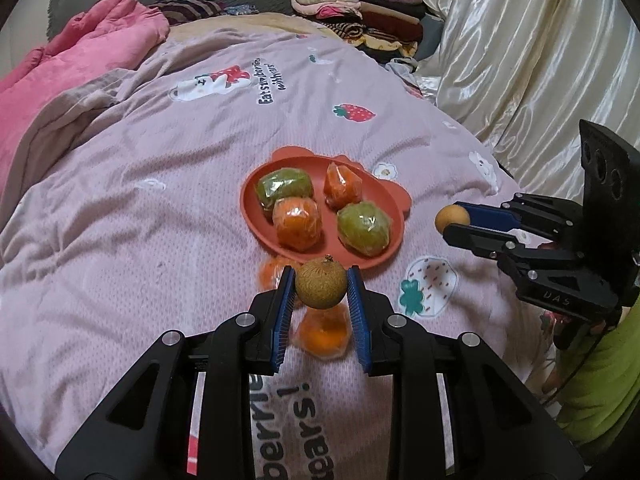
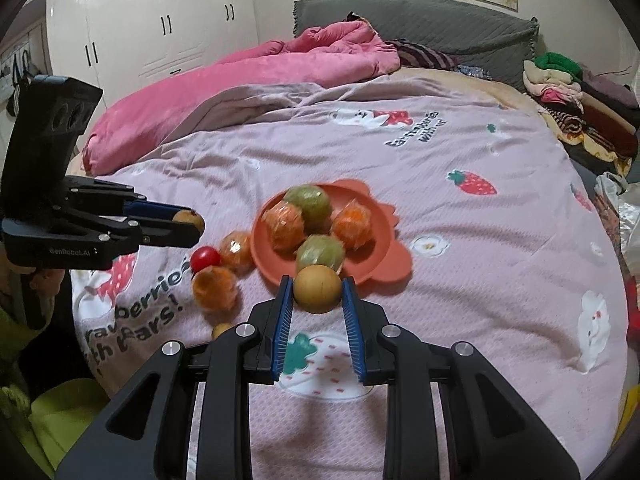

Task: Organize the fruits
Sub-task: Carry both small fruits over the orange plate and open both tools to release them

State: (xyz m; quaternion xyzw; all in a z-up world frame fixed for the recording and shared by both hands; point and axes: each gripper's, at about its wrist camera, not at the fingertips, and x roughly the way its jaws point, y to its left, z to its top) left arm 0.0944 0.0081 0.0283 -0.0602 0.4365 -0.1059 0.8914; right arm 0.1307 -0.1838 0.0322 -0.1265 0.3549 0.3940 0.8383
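A brown, rough-skinned longan point(image 1: 321, 283) sits pinched between the blue pads of the left tool point(image 1: 321, 286), its stub of stem pointing up. The right tool point(image 2: 318, 290) is narrowed the same way on a second, smoother longan point(image 2: 318, 289); both fruits are held clear of the bedspread point(image 1: 160, 208).

Just beyond both tools lies the terracotta silicone plate point(image 1: 384, 196) with ear-like tabs on its rim. It holds four plastic-wrapped fruits: two orange ones point(image 1: 297, 223) point(image 1: 342, 185) and two green ones point(image 1: 283, 187) point(image 1: 363, 229). From the right wrist view the four are bunched together, so that the dividing ridges of the plate are mostly covered.

Loose on the bed, beneath and behind the left tool's fingertips, are two more wrapped oranges point(image 1: 323, 332) point(image 1: 274, 270), both partly hidden by the fingers and the held longan. The right wrist view shows them to the left of its own tool point(image 2: 215, 288) point(image 2: 237, 249), with a red cherry tomato point(image 2: 205, 258) touching or nearly touching them, and a small tan fruit point(image 2: 221, 330) half cut off by the tool's frame; its kind cannot be told.

Farther out are a pink quilt point(image 2: 240, 80), a grey headboard point(image 2: 420, 28), a pile of folded clothes point(image 1: 360, 16) and a white wardrobe point(image 2: 152, 20). A yellow-green sleeve point(image 1: 600, 380) shows at the picture's edge, and the hand behind it is blurred.
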